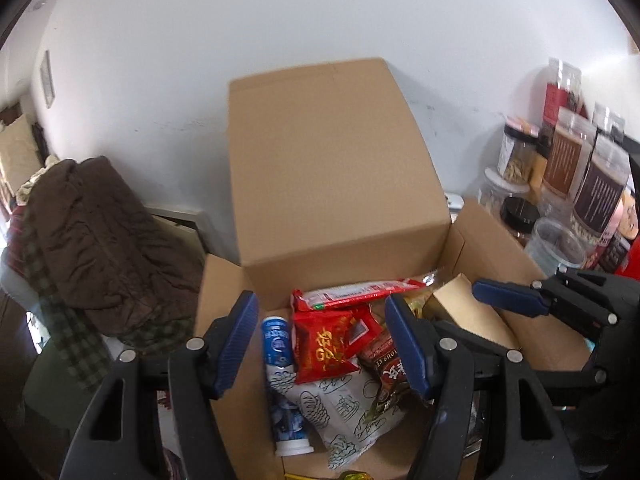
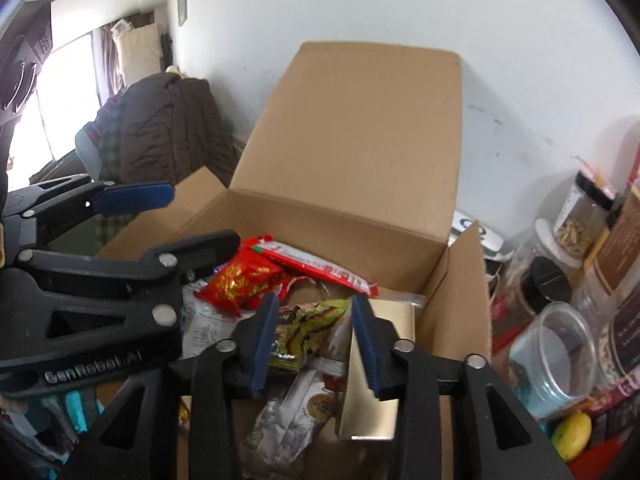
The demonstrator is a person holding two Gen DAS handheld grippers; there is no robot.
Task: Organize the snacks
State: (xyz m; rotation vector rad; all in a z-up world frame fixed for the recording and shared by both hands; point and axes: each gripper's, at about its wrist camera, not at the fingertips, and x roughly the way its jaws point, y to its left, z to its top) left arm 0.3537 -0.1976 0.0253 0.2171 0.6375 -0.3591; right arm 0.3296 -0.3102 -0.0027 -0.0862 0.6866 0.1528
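Left wrist view, left gripper (image 1: 320, 340): jaws spread, empty, hovering above the open cardboard box (image 1: 336, 168); blue pads either side of the red snack pouch (image 1: 324, 348) below.
Right wrist view, right gripper (image 2: 314, 344): jaws narrowly parted, nothing plainly pinched; gold box (image 2: 374, 408) upright against the right-hand blue pad, contact unclear.
Between the right pads: green snack packet (image 2: 308, 324), lying lower in the carton, apart from the left-hand pad.
Just below the right jaws: silver foil packet (image 2: 296, 412), crumpled, beside the gold box.
Snacks, left side of carton: blue-and-white tube (image 1: 280, 372) lying lengthwise along the wall; white printed bag (image 1: 344, 412) beside it, partly under the red pouch.
Snacks, far side: long red-and-white packet (image 1: 360, 292) lying across the pile, near the back wall of the carton.
Snacks, centre: dark brown packet (image 1: 388, 368), partly hidden behind the left gripper's right-hand pad.
Carton: flaps open, rear flap standing tall against the white wall (image 1: 280, 32).
Right of carton: crowd of clear jars (image 1: 568, 168) with dark labels, one clear plastic cup (image 2: 556, 352), one yellow fruit (image 2: 572, 436) near the frame edge.
Left of carton: brown quilted coat (image 1: 100, 232) draped over a chair, plaid cloth beneath it.
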